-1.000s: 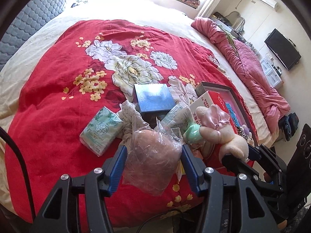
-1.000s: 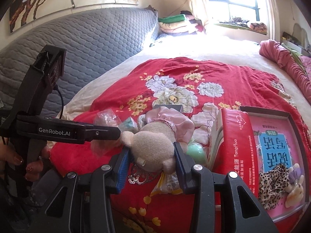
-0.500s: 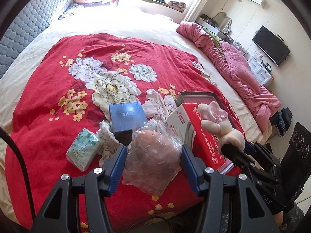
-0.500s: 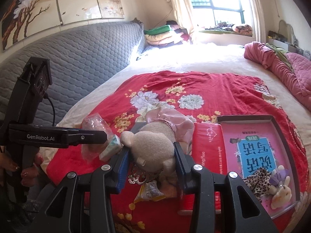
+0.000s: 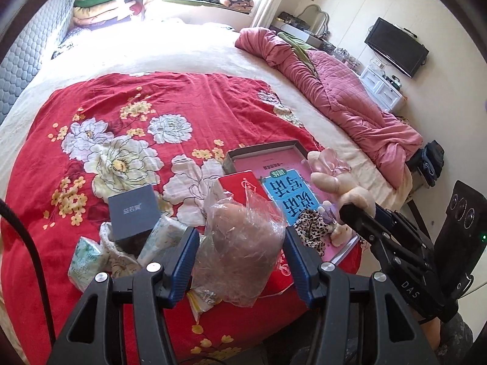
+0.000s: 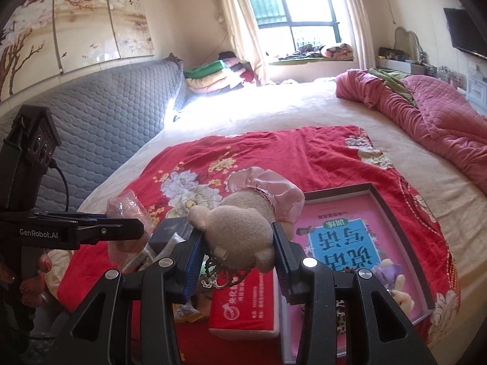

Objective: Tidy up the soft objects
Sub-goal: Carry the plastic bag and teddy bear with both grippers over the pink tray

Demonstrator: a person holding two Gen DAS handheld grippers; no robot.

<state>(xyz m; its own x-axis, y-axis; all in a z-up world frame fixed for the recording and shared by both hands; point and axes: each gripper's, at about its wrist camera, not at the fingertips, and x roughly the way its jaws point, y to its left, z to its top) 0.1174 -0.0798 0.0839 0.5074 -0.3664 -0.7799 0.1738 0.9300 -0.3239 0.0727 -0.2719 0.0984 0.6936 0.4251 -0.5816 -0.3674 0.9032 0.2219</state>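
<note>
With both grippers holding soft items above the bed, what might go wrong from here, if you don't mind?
1. The left hand-held gripper pinches a crinkly plastic bag with a soft item inside; the slick film could slip out.
2. The right hand-held gripper squeezes only the plush toy by its head, so the toy may swing or drop.
3. The tray already holds a book and small toys, so dropped items could land on the clutter.
</note>
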